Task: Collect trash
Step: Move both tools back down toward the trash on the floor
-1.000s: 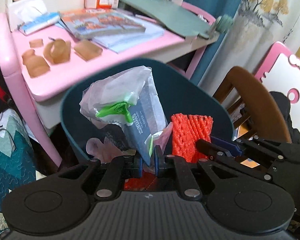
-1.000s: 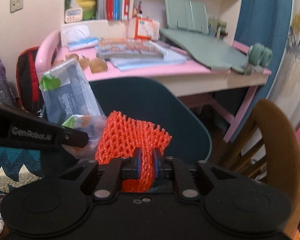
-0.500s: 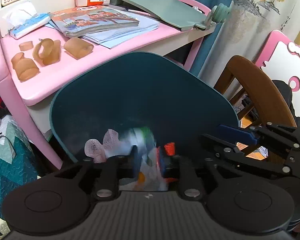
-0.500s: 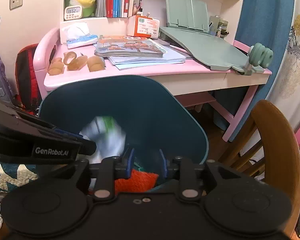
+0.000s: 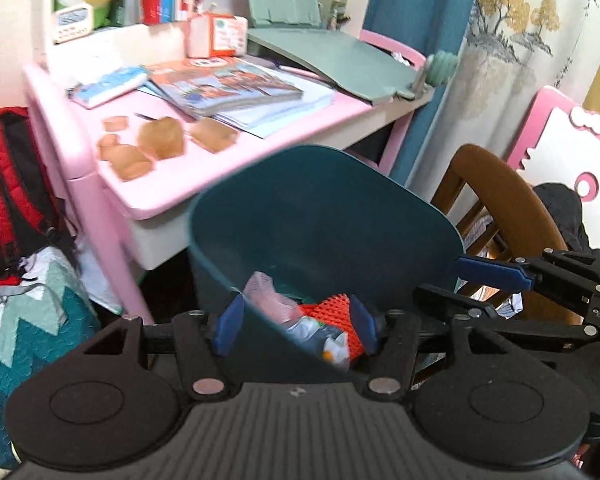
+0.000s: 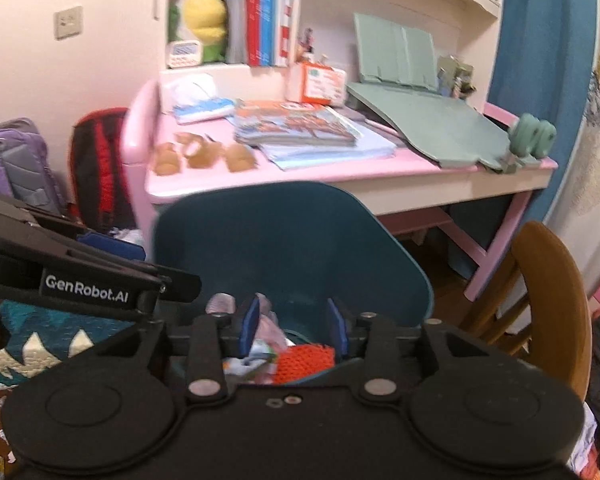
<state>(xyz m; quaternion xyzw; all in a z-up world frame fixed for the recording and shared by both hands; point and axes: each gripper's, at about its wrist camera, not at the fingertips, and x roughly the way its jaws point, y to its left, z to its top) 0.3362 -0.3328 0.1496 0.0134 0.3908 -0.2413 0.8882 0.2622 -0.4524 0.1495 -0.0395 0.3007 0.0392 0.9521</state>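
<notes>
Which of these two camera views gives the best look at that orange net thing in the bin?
The left wrist view: the orange net shows its ridged mesh inside the teal bin, between the open fingers. The right wrist view shows only a flat strip of it, cut off by the gripper body.

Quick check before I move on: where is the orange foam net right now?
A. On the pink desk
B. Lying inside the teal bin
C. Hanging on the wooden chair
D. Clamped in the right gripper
B: the orange foam net lies in the teal bin among the plastic wrappers, and both the left gripper and the right gripper stand open with nothing held.
</notes>
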